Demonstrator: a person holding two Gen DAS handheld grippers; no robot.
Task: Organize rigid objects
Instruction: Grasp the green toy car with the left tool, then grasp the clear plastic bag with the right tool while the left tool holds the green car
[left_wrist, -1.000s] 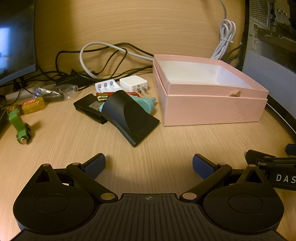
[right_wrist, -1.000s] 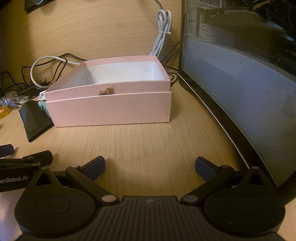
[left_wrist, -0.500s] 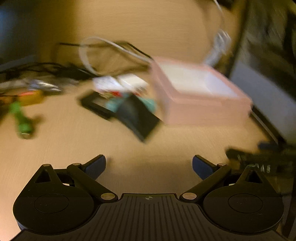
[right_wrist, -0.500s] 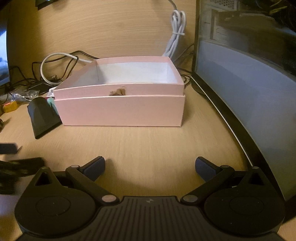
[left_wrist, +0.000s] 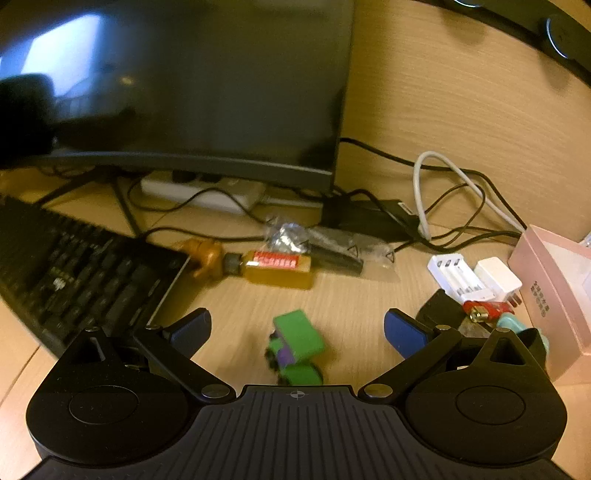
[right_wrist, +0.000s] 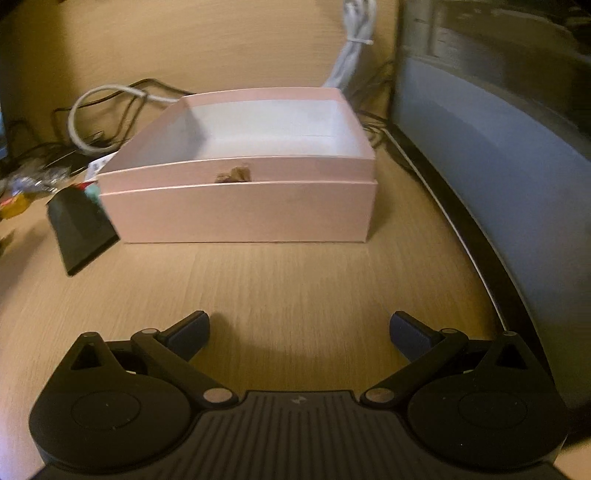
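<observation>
Nothing appears sorted yet: the open pink cardboard box (right_wrist: 240, 199) shows only its bare white inside, as far as the right wrist view reaches. The left tool (left_wrist: 297, 328) has its jaws spread wide and grips nothing; the small green and purple toy truck (left_wrist: 295, 349) lies on the table between its fingertips, so picking it up looks like the step in hand. The right tool (right_wrist: 299, 332) is likewise wide open and empty, hovering over bare wood in front of the box.

Still loose on the light wood-grain table (left_wrist: 354, 295) are an amber rectangular bottle with a red label (left_wrist: 275, 269), a crinkled clear plastic bag (left_wrist: 332, 243), a white battery charger (left_wrist: 460, 277), a white plug adapter (left_wrist: 496, 277), a small red item with a brass end (left_wrist: 487, 308) and a black wedge-shaped plastic piece (right_wrist: 83, 229) just beside the box. All of it remains to be placed.

The room is a dim, warm-lit desk corner: a dark monitor (left_wrist: 177, 85), a black keyboard (left_wrist: 74, 273), a white power strip (left_wrist: 199, 192) and tangled cables (left_wrist: 461, 192) against a wooden wall.
</observation>
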